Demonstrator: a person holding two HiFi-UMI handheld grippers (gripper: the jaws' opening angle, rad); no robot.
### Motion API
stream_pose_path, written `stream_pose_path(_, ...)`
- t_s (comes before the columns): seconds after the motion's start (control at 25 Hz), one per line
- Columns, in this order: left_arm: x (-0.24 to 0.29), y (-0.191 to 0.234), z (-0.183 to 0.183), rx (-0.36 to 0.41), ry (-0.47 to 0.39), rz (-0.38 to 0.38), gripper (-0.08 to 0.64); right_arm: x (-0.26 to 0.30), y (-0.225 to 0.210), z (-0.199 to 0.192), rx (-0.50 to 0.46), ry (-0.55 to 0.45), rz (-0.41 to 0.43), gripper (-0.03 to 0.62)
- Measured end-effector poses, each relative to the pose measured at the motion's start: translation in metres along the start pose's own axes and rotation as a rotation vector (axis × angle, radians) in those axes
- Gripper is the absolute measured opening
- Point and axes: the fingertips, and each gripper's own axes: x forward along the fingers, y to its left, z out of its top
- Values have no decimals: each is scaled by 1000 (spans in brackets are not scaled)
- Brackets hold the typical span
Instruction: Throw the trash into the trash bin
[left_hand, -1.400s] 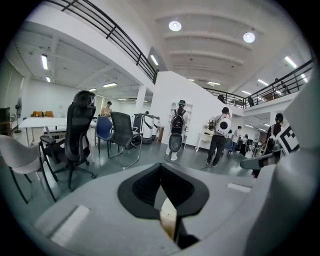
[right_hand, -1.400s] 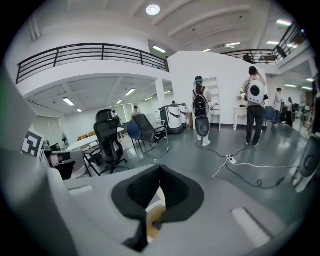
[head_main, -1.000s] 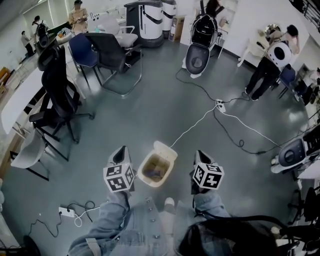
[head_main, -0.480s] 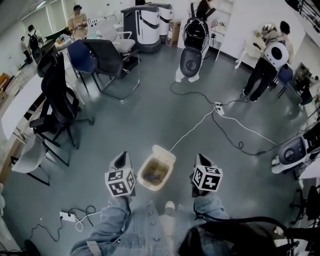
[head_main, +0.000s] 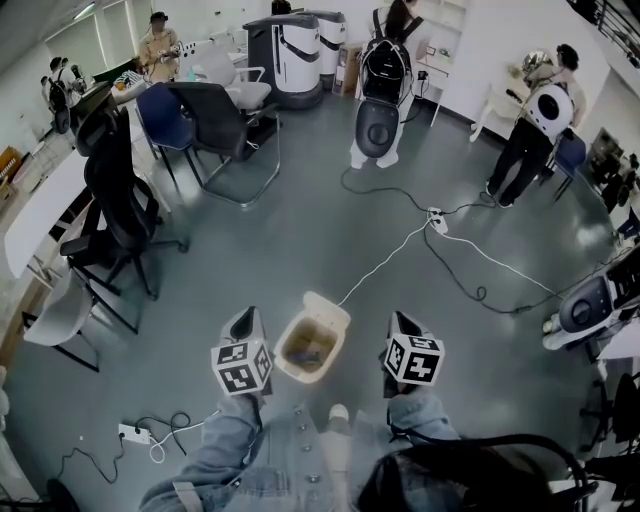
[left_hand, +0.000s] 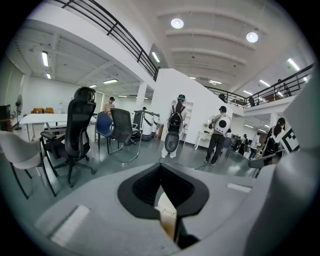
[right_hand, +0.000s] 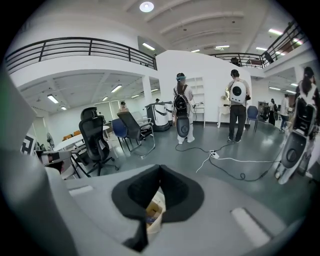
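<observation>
A cream trash bin (head_main: 328, 312) stands on the grey floor just in front of my feet, with brown and dark trash (head_main: 311, 350) inside it. My left gripper (head_main: 243, 319) hovers just left of the bin, shut and empty. My right gripper (head_main: 402, 322) hovers just right of it, also shut and empty. In the left gripper view the left gripper (left_hand: 160, 168) shows the bin's (left_hand: 168, 214) rim below its closed jaws. In the right gripper view the right gripper (right_hand: 159, 170) has the bin (right_hand: 152, 209) and its contents under the closed jaws.
A white cable (head_main: 382, 262) runs from the bin to a power strip (head_main: 437, 214). Black office chairs (head_main: 118, 205) stand at the left, and another power strip (head_main: 133, 426) lies near my left leg. Robots (head_main: 378, 110) and people (head_main: 530, 125) stand farther back.
The left gripper has drifted slightly toward me beside the bin. The right gripper and the bin stay put. Both grippers remain shut.
</observation>
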Motion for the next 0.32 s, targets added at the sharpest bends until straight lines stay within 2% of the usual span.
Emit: stream_pose_path(0.32, 2, 6, -5, -8, 10, 5, 8, 6, 4, -1, 2, 4, -5, 3)
